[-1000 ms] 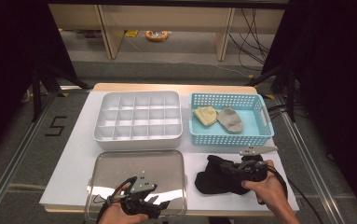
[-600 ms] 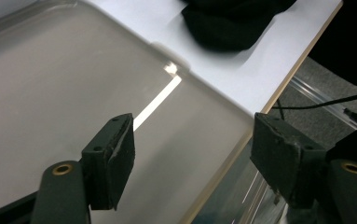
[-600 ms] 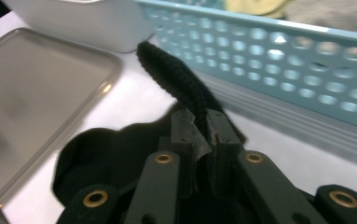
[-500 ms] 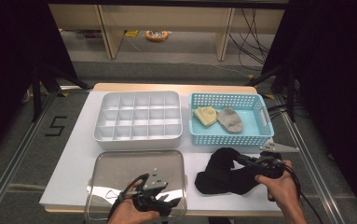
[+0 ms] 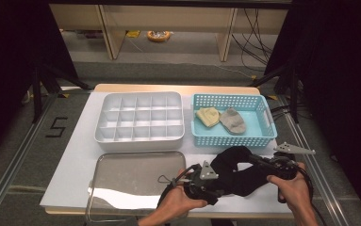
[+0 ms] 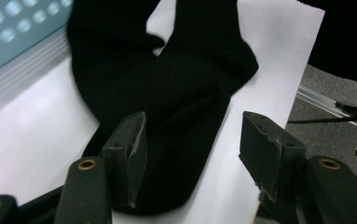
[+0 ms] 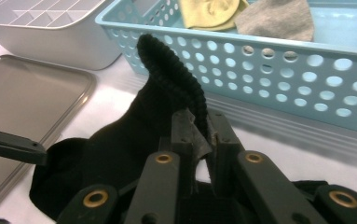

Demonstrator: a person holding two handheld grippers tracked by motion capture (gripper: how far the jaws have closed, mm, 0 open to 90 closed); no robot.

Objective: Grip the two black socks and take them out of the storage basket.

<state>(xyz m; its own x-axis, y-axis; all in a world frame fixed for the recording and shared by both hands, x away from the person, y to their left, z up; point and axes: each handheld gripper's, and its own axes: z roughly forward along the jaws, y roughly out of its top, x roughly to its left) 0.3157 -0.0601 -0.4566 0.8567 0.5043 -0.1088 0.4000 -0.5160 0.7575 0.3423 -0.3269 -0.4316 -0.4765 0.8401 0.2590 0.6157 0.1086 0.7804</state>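
At the near edge of the white table [image 5: 74, 155], a black sock [image 5: 237, 169] lies right of centre, between the two hand-held grippers. The left gripper [image 5: 201, 186] sits at the sock's near-left end; its own view shows its jaws spread wide, one pad over the fabric and the other over bare table, with the rounded end of the sock between them but not pinched. The right gripper [image 7: 199, 135] has its jaws pressed together on a ribbed edge of the sock, which stands up in a loop above them (probably the cuff, though the fold makes that hard to confirm).

The main risk, as I judge it, is that the right gripper holds only a thin ridge of knit: a pull toward the left could slip it free. If the left jaws close where they are, one pad might catch only the edge of the fabric.

The sock's long axis runs roughly left to right along the near edge, bowed toward the far side in the middle, rounded end pointing near-left.

To the left lies a flat metal tray [image 5: 135, 181]. Farther back stand a white divided box [image 5: 140, 117] and, to its right, a light blue basket [image 5: 232, 136] holding a yellow sock [image 5: 208, 116] and a grey sock [image 5: 233, 120] side by side.
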